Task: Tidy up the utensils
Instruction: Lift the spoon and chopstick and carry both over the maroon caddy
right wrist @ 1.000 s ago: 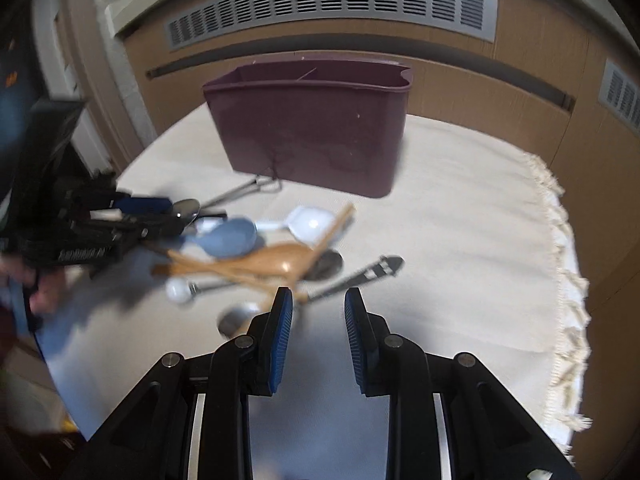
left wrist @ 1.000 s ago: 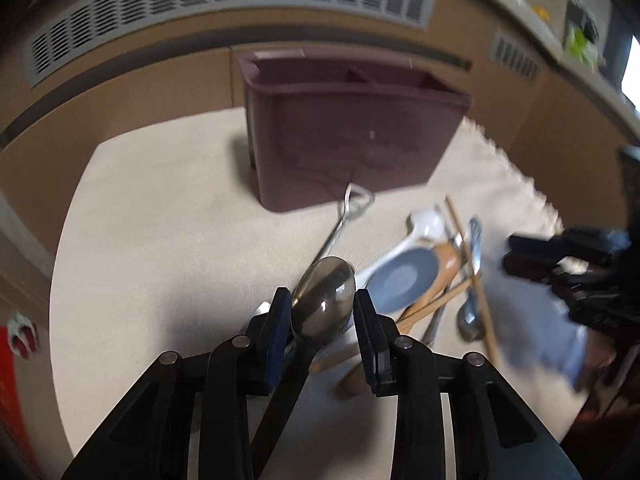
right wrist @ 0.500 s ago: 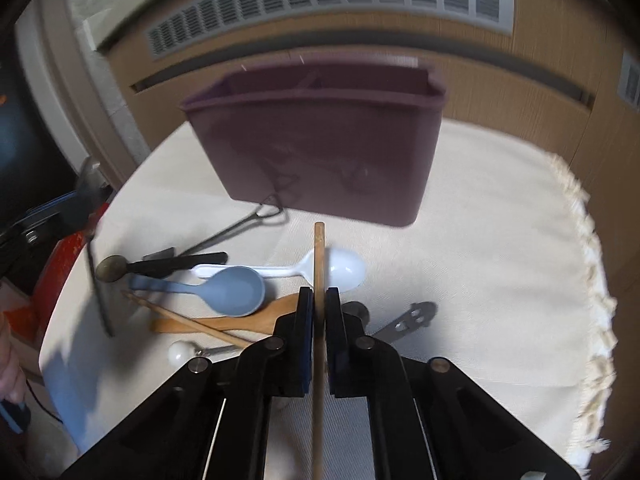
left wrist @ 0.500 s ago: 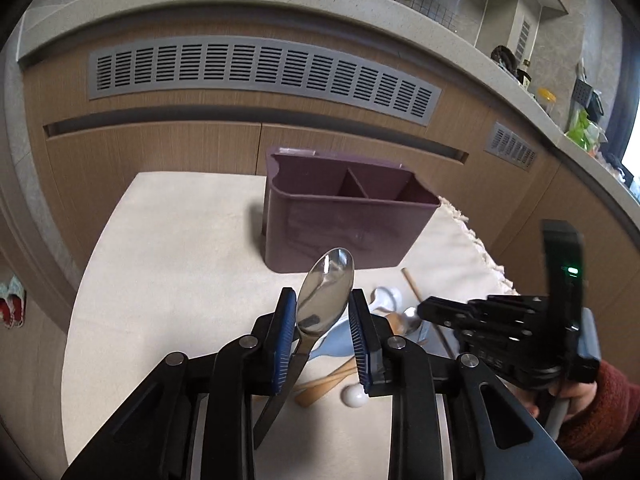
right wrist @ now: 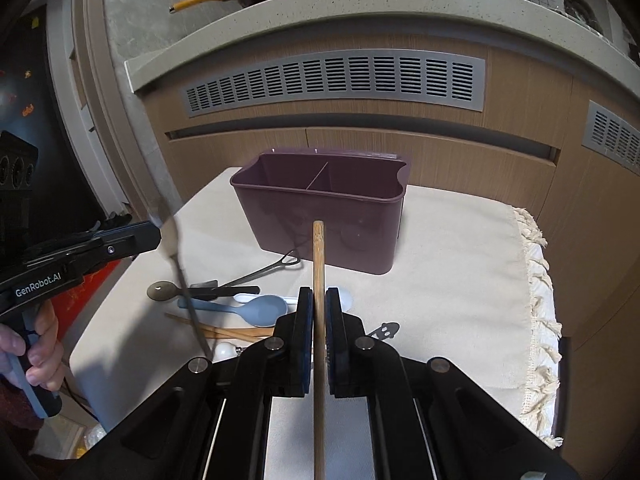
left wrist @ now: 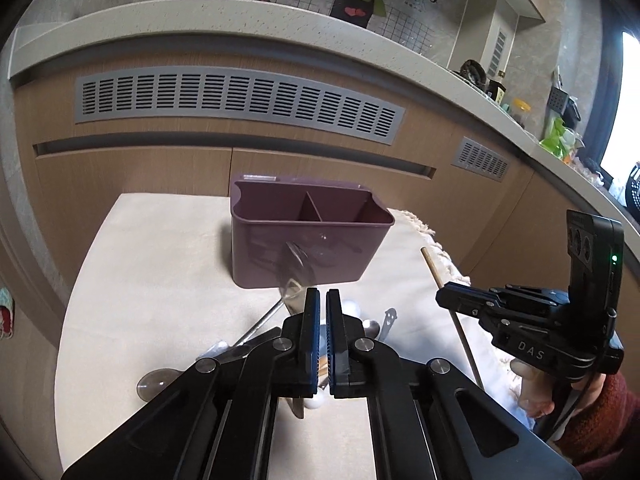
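A purple two-compartment caddy [left wrist: 312,248] [right wrist: 320,216] stands at the back of the cloth-covered table. My right gripper [right wrist: 319,300] [left wrist: 444,298] is shut on a wooden chopstick [right wrist: 319,256] [left wrist: 434,270], which points up toward the caddy. My left gripper [left wrist: 322,304] [right wrist: 158,236] has its jaws together. A blurred metal spoon [left wrist: 297,262] [right wrist: 182,276] sits at its tips, bowl ahead and handle hanging down. Both grippers hover above the pile of utensils.
On the cloth lie a blue spoon [right wrist: 260,310], a white spoon [right wrist: 248,298], a dark spoon [right wrist: 160,291], a wire-handled tool [right wrist: 276,266], wooden pieces [right wrist: 224,332] and a bottle opener [right wrist: 386,330]. The cloth's fringed edge [right wrist: 536,280] is at right. Cabinets stand behind.
Both grippers have risen above the table. The right one shut on the chopstick and lifted it from the pile. The left jaws drew close together and the spoon turned, now blurred.
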Available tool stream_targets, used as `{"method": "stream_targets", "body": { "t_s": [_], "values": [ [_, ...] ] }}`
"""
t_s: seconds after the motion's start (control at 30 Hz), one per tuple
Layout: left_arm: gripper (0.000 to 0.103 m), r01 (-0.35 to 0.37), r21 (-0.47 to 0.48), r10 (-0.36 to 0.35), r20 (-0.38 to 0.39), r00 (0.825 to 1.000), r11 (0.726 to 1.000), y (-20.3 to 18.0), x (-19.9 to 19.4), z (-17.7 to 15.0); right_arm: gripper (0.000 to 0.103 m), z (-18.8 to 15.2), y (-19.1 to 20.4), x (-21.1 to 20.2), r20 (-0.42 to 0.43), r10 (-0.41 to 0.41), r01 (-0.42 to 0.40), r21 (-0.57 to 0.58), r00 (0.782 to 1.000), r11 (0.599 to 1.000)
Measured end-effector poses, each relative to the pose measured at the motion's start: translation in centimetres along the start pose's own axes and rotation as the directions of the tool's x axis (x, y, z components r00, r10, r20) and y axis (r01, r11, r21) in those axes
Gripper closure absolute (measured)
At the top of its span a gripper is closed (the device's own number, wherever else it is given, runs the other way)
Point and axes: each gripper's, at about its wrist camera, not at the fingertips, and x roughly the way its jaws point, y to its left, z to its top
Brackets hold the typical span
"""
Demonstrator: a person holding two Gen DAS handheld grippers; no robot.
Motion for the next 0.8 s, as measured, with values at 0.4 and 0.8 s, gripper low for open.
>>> {"method": "stream_targets", "body": {
  "t_s": [0.4, 0.8],
  "values": [
    [0.098, -0.127, -0.021, 0.124, -0.112, 0.986, 0.992, 1.1, 3.0, -0.7, 0.098, -0.9, -1.2, 0.1, -0.017, -0.02, 0.02, 0.016, 1.0, 1.0],
    [0.059, -0.249, -0.195, 0.191, -0.274, 0.943, 0.949, 6.4, 8.9, -3.3, 0.098, -4.5, -3.1, 4.8, -0.135, -0.018, 0.024, 0.042, 0.991, 0.999]
  ]
}}
